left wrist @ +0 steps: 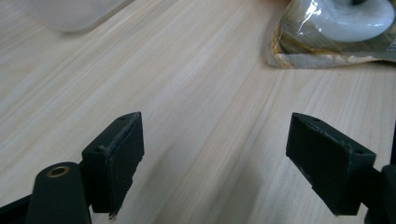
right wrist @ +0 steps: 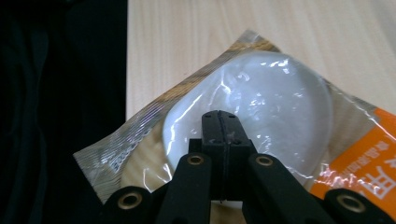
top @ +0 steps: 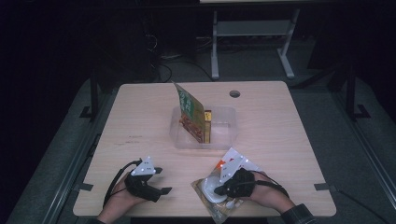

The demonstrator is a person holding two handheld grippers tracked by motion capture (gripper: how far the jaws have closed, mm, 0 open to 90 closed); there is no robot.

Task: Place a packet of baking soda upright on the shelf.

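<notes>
Low, the right hand-held gripper (right wrist: 219, 122) — jaws together — over the sealed packet (right wrist: 280, 102).

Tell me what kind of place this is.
Probably a lab or workshop recording bench: a bare wooden table with a cable hole, a white desk frame behind, cables on grey floor.

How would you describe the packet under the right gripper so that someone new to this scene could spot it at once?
Start at the wooden table and go to its near edge, in front of the clear plastic tub. There, under the shut right gripper, lies the packet: a flat see-through wrapper with an orange corner, holding a white dome-shaped piece. The green pouch, by contrast, stands upright in the tub.
</notes>
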